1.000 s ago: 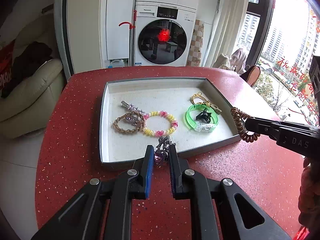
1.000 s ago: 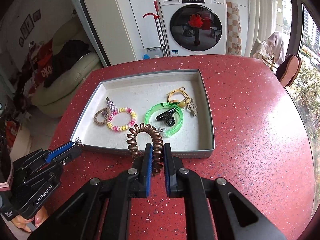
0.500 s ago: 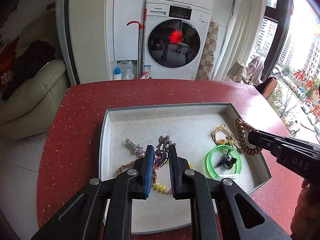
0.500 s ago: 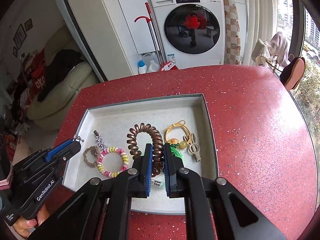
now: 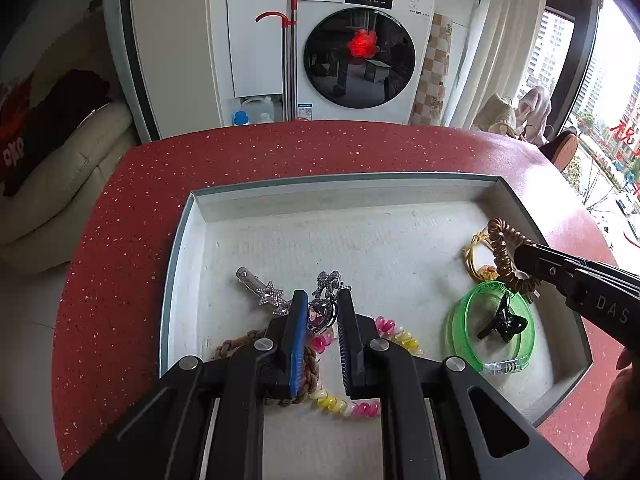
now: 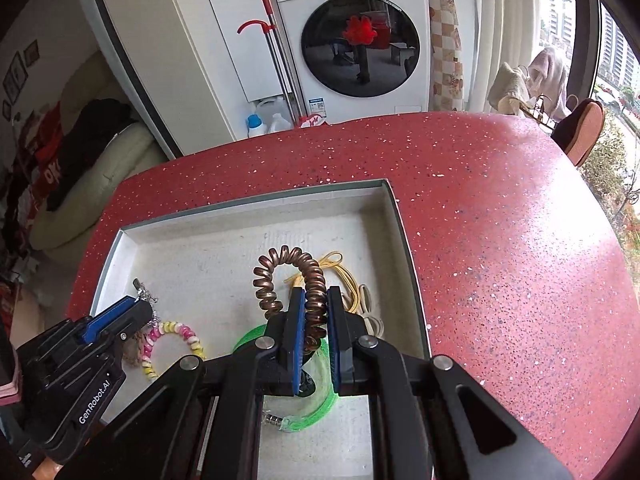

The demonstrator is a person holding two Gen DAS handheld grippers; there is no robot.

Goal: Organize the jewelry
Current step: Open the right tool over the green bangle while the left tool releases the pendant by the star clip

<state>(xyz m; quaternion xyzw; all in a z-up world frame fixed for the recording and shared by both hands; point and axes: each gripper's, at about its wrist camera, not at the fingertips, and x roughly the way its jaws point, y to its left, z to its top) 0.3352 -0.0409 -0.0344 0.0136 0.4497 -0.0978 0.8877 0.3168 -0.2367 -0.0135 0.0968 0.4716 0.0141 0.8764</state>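
Observation:
A grey tray (image 5: 182, 240) (image 6: 404, 240) lies on the red table. My left gripper (image 5: 323, 300) is shut on a silver and purple charm (image 5: 322, 312) and holds it over the tray's near left part. My right gripper (image 6: 315, 300) is shut on a brown spiral hair tie (image 6: 280, 270) (image 5: 502, 248) above the tray's right side. In the tray lie a star hair clip (image 5: 264, 292), a braided brown bracelet (image 5: 232, 346), a pink and yellow spiral bracelet (image 5: 396, 338) (image 6: 176, 330), a green bangle (image 5: 464, 320) with a black claw clip (image 5: 504, 322) inside, and a yellow cord (image 6: 344, 276).
The red speckled table (image 5: 120, 240) curves off at left and back. A washing machine (image 5: 360, 48), a red-handled mop (image 5: 286, 32) and a cream sofa (image 5: 60, 168) stand behind it. A chair (image 6: 580, 132) is at the far right.
Both grippers have moved forward from the near edge to over the tray, each carrying its item. The jaws stay shut on the charm and the hair tie.

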